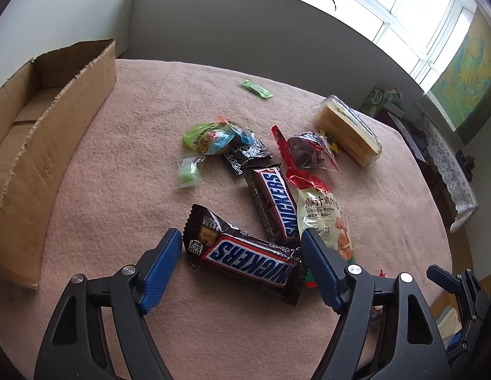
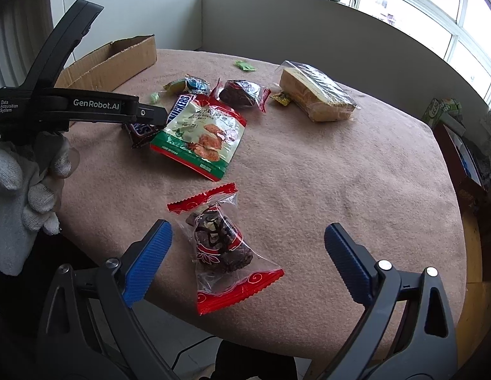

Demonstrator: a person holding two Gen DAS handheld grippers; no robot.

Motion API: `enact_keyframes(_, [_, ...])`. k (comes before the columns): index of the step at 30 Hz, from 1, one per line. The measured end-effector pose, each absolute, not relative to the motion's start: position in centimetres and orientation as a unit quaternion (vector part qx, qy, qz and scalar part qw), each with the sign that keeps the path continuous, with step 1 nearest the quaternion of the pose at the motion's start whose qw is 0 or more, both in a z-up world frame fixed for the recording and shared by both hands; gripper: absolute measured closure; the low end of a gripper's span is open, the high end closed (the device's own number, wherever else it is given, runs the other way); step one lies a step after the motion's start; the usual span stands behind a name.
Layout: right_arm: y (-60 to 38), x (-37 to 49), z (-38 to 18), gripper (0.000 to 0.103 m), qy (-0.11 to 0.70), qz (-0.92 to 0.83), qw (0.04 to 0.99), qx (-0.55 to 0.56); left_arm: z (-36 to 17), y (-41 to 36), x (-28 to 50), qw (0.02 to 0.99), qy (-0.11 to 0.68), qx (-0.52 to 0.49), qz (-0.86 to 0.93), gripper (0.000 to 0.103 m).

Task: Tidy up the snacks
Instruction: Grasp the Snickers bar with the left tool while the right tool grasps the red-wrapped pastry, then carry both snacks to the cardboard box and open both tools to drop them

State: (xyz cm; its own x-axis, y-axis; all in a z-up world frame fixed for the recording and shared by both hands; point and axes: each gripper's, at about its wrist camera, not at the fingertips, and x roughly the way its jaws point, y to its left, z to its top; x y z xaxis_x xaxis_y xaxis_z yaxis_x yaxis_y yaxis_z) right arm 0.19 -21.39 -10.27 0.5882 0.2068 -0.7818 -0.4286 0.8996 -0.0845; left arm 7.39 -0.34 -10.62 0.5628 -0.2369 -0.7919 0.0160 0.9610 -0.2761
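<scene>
The left tool (image 1: 242, 250) stands spread around the nearer Snickers bar (image 1: 245, 256), low in the middle of the left wrist view. Its blue pads (image 1: 160, 272) flank the bar's two ends; the left pad sits just beside the wrapper's crimped edge, and whether the right pad touches the wrapper cannot be told, so the bar lies between them on the pink cloth of the desk (image 1: 125, 164) without a visible pinch. A second Snickers bar (image 1: 274, 202) lies just above it, angled toward the upper left, with a white and red chicken snack pouch (image 1: 328, 218) against its right side. Above these sit a black wrapped sweet (image 1: 245, 155), a green and blue packet (image 1: 210, 136), a small clear packet with green candy (image 1: 190, 171), a dark cake in a clear wrapper with red edges (image 1: 305, 152) and a clear-wrapped block of yellow sliced cake (image 1: 350, 133). A small green sachet (image 1: 256, 88) lies alone toward the top. A cardboard box (image 1: 39, 145) with an open top fills the left edge.

In the right wrist view, the right tool (image 2: 248, 253) is spread wide at the bottom of the frame, straddling another dark cake in a red-edged clear wrapper (image 2: 223, 243); neither pad touches it. A gloved hand (image 2: 27, 186) grips the left tool's handle at the left edge.
</scene>
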Motion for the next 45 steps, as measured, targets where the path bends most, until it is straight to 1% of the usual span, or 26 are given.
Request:
enact_keyframes(3, [-20.9, 0.7, -10.9, 0.005, 0.421, 0.179, 0.877, -0.148, -11.0, -0.2, 7.4, 0.876, 0.464, -0.113, -0.067, 0.034])
enact_keyframes(5, [-20.6, 1.0, -11.2, 0.005, 0.424, 0.177, 0.874, -0.157, -10.7, -0.2, 7.1, 0.877, 0.463, -0.103, -0.072, 0.036])
enact_keyframes(6, [-20.6, 1.2, -11.4, 0.007, 0.426, 0.177, 0.873, -0.159, -10.6, -0.3, 6.9, 0.879, 0.462, -0.095, -0.074, 0.036])
enact_keyframes(7, [-20.6, 1.3, -11.6, 0.011, 0.429, 0.180, 0.871, -0.158, -10.5, -0.4, 6.8, 0.880, 0.461, -0.084, -0.075, 0.037])
enact_keyframes(8, [-20.6, 1.5, -11.8, 0.013, 0.434, 0.181, 0.869, -0.157, -10.6, -0.5, 6.8, 0.882, 0.459, -0.076, -0.075, 0.037])
enact_keyframes(12, [-20.7, 2.0, -12.4, 0.014, 0.442, 0.187, 0.864, -0.152, -11.0, -0.4, 6.7, 0.882, 0.459, -0.069, -0.078, 0.040])
enact_keyframes(14, [-20.7, 2.1, -12.4, 0.020, 0.445, 0.197, 0.862, -0.145, -10.8, -0.3, 6.5, 0.882, 0.459, -0.067, -0.085, 0.041])
enact_keyframes(16, [-20.7, 2.3, -12.4, 0.032, 0.448, 0.205, 0.860, -0.134, -10.8, -0.2, 6.3, 0.883, 0.458, -0.059, -0.085, 0.042])
enact_keyframes(17, [-20.6, 2.3, -12.4, 0.034, 0.449, 0.206, 0.859, -0.132, -10.9, -0.2, 6.1, 0.884, 0.456, -0.054, -0.084, 0.044])
enact_keyframes(19, [-20.4, 2.1, -12.3, 0.045, 0.448, 0.210, 0.859, -0.131, -11.0, -0.1, 5.8, 0.886, 0.453, -0.052, -0.085, 0.045])
enact_keyframes(20, [-20.3, 2.0, -12.3, 0.048, 0.447, 0.212, 0.859, -0.131, -11.0, -0.1, 5.7, 0.887, 0.451, -0.051, -0.086, 0.045])
enact_keyframes(21, [-20.2, 1.9, -12.2, 0.056, 0.446, 0.214, 0.859, -0.131, -11.0, -0.1, 5.6, 0.887, 0.450, -0.051, -0.087, 0.046])
enact_keyframes(22, [-20.0, 1.9, -12.2, 0.058, 0.444, 0.213, 0.860, -0.132, -11.0, 0.0, 5.5, 0.888, 0.449, -0.050, -0.088, 0.047])
enact_keyframes(27, [-19.9, 2.0, -12.3, 0.059, 0.444, 0.214, 0.861, -0.123, -10.9, -0.3, 5.0, 0.893, 0.440, -0.040, -0.088, 0.048])
enact_keyframes(31, [-20.4, 2.3, -12.3, 0.060, 0.447, 0.212, 0.863, -0.099, -11.0, -0.1, 4.7, 0.894, 0.438, -0.045, -0.087, 0.047])
enact_keyframes(36, [-20.9, 2.1, -11.8, 0.061, 0.442, 0.207, 0.869, -0.080, -10.9, 0.2, 4.5, 0.894, 0.435, -0.051, -0.094, 0.051])
enact_keyframes(45, [-20.7, 1.6, -8.0, 0.061, 0.406, 0.211, 0.886, -0.076, -8.2, 1.2, 3.6, 0.910, 0.397, -0.072, -0.095, 0.052])
